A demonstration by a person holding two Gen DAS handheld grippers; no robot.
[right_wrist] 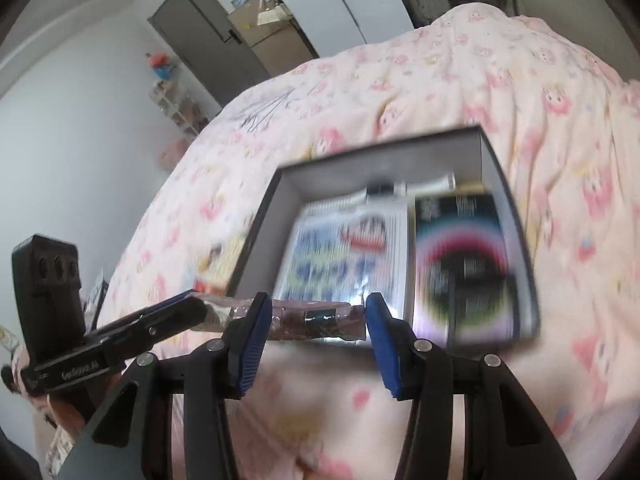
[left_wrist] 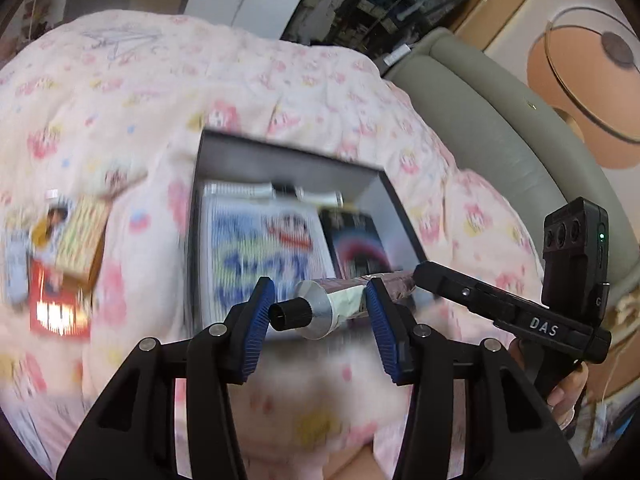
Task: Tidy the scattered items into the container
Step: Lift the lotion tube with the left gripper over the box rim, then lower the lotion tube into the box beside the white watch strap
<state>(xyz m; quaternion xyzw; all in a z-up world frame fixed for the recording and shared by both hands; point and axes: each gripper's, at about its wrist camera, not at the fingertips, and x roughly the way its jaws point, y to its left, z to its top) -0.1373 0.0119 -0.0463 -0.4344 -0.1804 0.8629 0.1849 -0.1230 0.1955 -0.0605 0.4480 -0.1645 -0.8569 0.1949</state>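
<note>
the tube [left_wrist: 340,306] hangs crosswise between both grippers, long axis side to side, just short of the box [left_wrist: 224,152]. the left gripper [left_wrist: 318,312] clamps the cap end, the right gripper [right_wrist: 318,322] clamps the crimped tail; the box lies straight ahead.

The left gripper [left_wrist: 316,316] is showing 2 black linkage arms with silver pivot screws and ribbed blue fingers [left_wrist: 259,320]. The right gripper [right_wrist: 316,320] is looking identical; its black handle is carrying white "DAS" lettering and a camera block glowing with 1 green light.
</note>
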